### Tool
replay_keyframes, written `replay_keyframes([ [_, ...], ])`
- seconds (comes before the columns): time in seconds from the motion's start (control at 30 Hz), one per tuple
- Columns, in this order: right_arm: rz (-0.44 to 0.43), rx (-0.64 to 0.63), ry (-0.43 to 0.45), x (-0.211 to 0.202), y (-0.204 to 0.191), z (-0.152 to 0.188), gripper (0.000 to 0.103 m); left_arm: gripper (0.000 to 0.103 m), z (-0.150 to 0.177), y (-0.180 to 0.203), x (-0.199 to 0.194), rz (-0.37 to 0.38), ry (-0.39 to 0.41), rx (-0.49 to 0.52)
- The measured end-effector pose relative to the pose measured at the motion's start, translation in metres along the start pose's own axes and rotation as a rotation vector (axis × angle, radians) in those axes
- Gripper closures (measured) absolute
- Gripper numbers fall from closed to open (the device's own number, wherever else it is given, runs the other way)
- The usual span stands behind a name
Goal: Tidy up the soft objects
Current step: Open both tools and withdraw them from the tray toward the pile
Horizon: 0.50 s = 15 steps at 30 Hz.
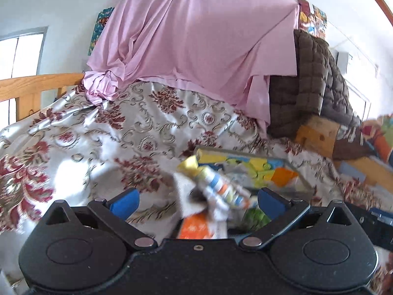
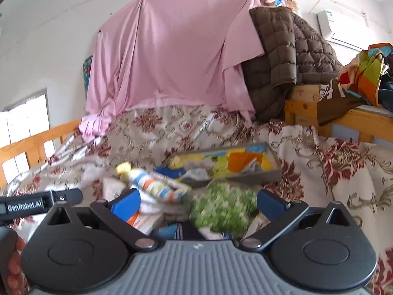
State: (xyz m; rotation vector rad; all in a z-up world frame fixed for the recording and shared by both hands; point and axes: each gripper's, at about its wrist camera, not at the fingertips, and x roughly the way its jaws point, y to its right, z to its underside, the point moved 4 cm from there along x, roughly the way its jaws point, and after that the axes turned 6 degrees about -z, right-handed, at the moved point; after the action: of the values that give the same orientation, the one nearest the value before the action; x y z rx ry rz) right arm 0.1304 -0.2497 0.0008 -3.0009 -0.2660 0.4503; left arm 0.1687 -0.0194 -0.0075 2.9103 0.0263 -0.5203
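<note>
A pile of soft items lies on the floral bedspread (image 1: 81, 135). In the left wrist view my left gripper (image 1: 198, 202) is open, its blue fingers (image 1: 124, 204) wide apart around a blurred striped soft toy (image 1: 221, 189), a white cloth (image 1: 188, 196) and an orange piece (image 1: 194, 228). In the right wrist view my right gripper (image 2: 197, 203) is also open, and a blurred green soft item (image 2: 221, 204) sits between its fingers (image 2: 270, 202), unclamped. The striped toy (image 2: 157, 186) lies just left of it. Behind the pile stands a grey tray (image 2: 270, 169) of colourful cloths.
A pink sheet (image 2: 172, 56) hangs at the back, with a brown quilted blanket (image 2: 282, 56) heaped on a wooden shelf (image 2: 307, 93) to the right. A wooden bed rail (image 1: 36, 86) runs along the left. A hand (image 2: 12, 265) shows at the lower left.
</note>
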Motion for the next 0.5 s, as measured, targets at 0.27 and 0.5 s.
replay_keyframes([
  [0.27, 0.057, 0.003, -0.166, 0.002, -0.017, 0.031, 0.0, 0.001, 0.042, -0.019, -0.013, 0.021, -0.086, 0.053],
  [0.5, 0.094, 0.008, -0.259, 0.012, -0.015, 0.046, 0.0, 0.001, 0.066, -0.03, -0.012, 0.013, -0.136, 0.098],
])
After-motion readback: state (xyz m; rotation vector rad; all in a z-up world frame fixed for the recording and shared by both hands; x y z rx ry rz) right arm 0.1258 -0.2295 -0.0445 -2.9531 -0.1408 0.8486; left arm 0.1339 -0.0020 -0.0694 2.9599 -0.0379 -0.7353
